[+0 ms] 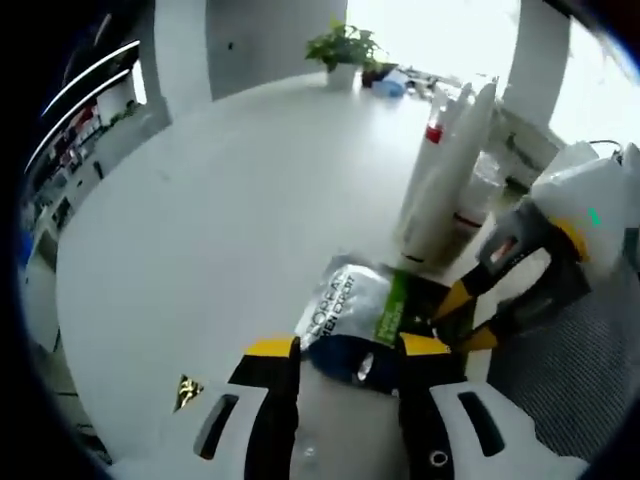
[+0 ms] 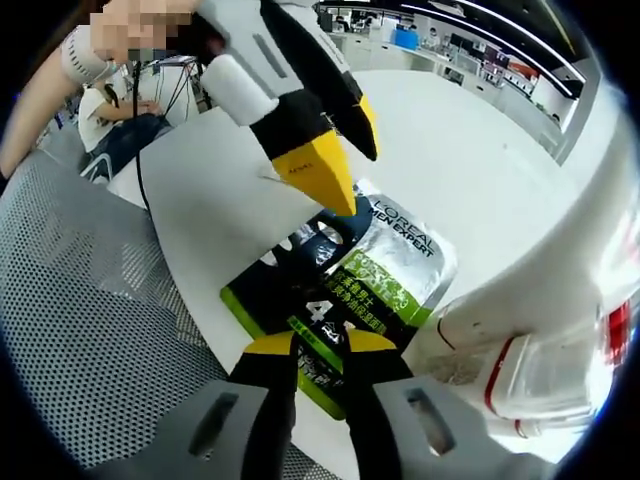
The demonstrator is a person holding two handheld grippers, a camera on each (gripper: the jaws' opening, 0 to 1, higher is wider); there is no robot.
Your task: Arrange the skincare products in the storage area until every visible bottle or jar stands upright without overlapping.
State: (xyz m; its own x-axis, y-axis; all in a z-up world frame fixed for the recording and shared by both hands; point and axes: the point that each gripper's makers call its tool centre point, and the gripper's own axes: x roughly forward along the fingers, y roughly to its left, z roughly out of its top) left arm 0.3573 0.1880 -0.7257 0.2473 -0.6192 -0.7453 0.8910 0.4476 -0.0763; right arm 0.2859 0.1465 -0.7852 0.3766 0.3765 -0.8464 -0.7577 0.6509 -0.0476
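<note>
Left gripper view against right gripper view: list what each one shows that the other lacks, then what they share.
Left gripper view alone: a potted plant at the far edge of the white table, and shelving along the left.

Right gripper view alone: a seated person with cables nearby, and the grey mesh surface seen broadly.

Shared: the L'Oreal Men Expert sachet lying flat, the white tubes beside it, the left gripper and the right gripper, both at the sachet.

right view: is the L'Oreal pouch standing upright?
No. The pouch lies flat on the white table, with both hand-held grippers' tips at its edges.
</note>
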